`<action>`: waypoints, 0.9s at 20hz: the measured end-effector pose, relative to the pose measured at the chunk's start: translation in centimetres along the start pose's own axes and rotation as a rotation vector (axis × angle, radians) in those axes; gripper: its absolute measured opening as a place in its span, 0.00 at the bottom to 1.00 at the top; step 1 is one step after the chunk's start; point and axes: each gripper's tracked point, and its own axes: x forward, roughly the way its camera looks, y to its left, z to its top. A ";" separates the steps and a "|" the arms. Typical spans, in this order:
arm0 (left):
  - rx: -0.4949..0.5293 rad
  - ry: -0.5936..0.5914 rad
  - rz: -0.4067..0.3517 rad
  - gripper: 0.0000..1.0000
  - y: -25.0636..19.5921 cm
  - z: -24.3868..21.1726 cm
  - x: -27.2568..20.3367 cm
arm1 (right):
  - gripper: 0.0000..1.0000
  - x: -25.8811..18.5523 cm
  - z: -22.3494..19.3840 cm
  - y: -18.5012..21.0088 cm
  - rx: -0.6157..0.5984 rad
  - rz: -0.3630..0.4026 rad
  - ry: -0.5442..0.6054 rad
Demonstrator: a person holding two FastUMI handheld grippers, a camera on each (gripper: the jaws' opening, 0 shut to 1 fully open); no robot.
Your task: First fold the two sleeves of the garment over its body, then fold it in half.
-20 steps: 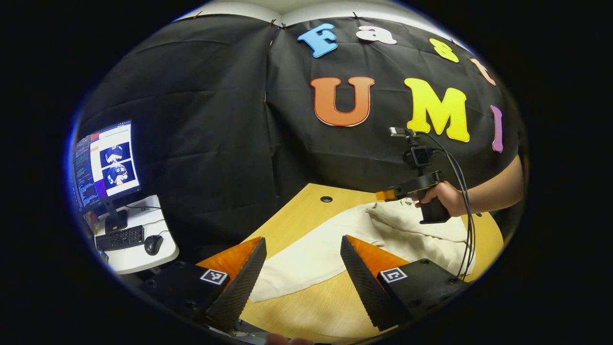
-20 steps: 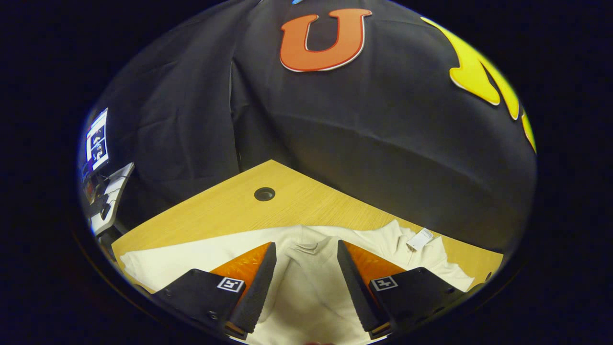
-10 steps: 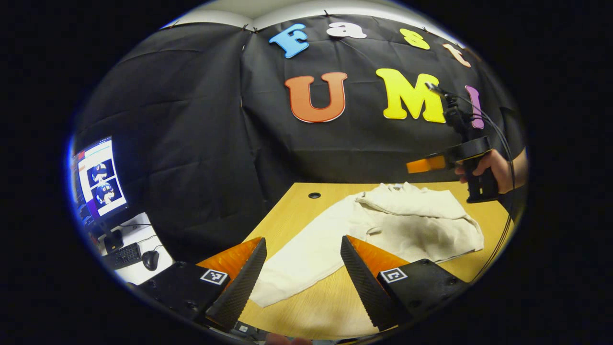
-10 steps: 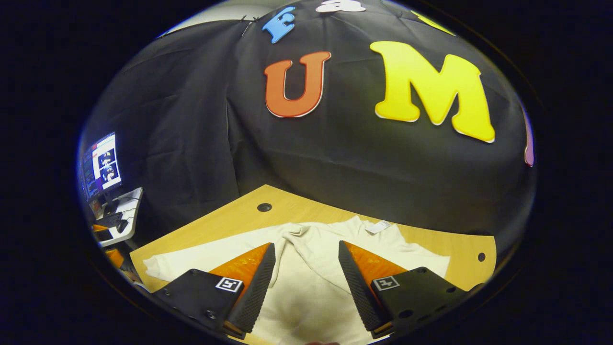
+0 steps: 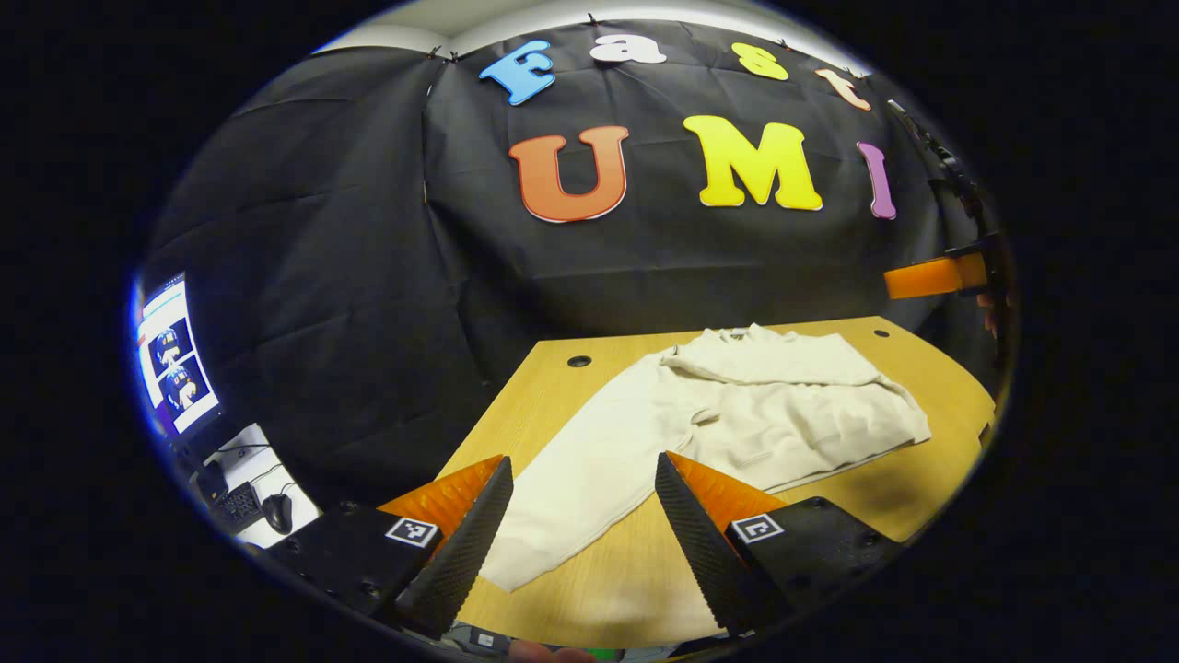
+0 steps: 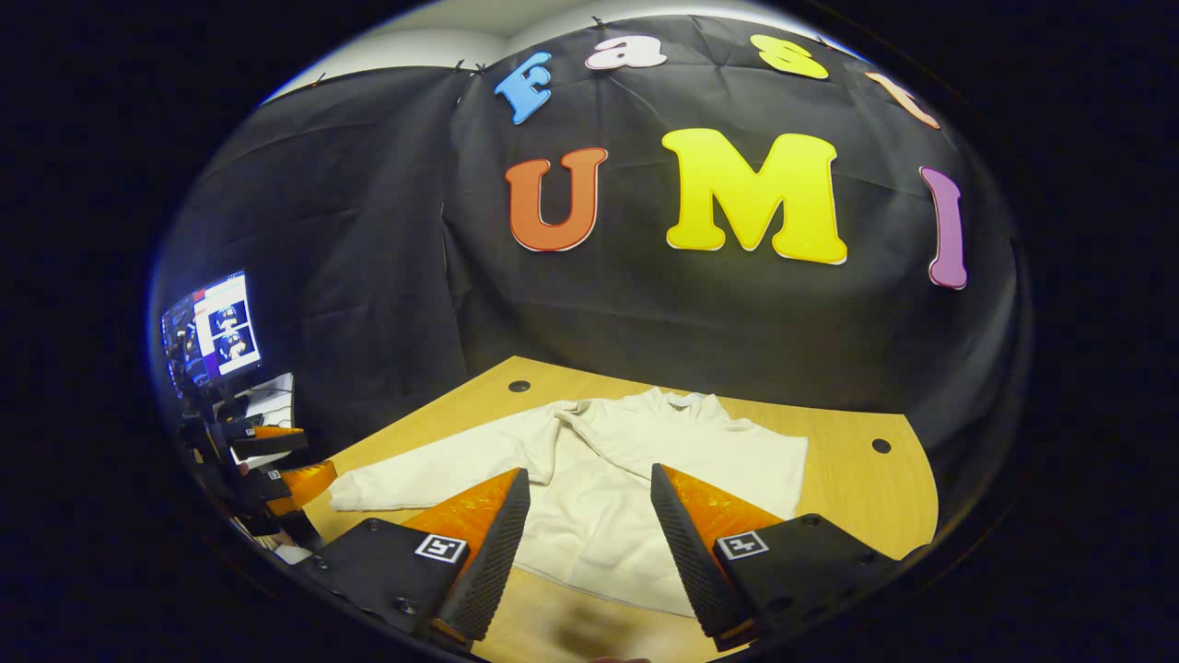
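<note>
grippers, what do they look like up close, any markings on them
In the left gripper view, the left gripper has two wedge-shaped fingers with finely ribbed inner faces, on black blocks that each carry a small square black-and-white marker and screws. The right gripper, in the right gripper view, is built the same.

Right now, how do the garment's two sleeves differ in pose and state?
The left sleeve lies stretched out flat on the table, unfolded. The right sleeve is already folded across the garment's body, lying on top of it. Both are cream, and neither is gripped.
</note>
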 end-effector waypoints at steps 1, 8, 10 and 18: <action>0.010 0.019 0.010 0.99 1.1 -1.0 0.2 | 0.82 -0.3 0.0 -0.1 -0.022 -0.003 0.000; 0.043 0.142 0.023 0.99 7.4 -7.9 2.6 | 0.83 -1.1 1.3 -2.0 -0.013 -0.031 -0.020; 0.019 0.185 0.015 0.99 8.1 -10.1 3.4 | 0.83 -1.4 1.3 -2.4 -0.015 -0.033 -0.013; -0.058 0.306 -0.055 1.00 8.4 -15.8 5.4 | 0.83 -1.7 0.4 -1.5 -0.027 -0.013 0.024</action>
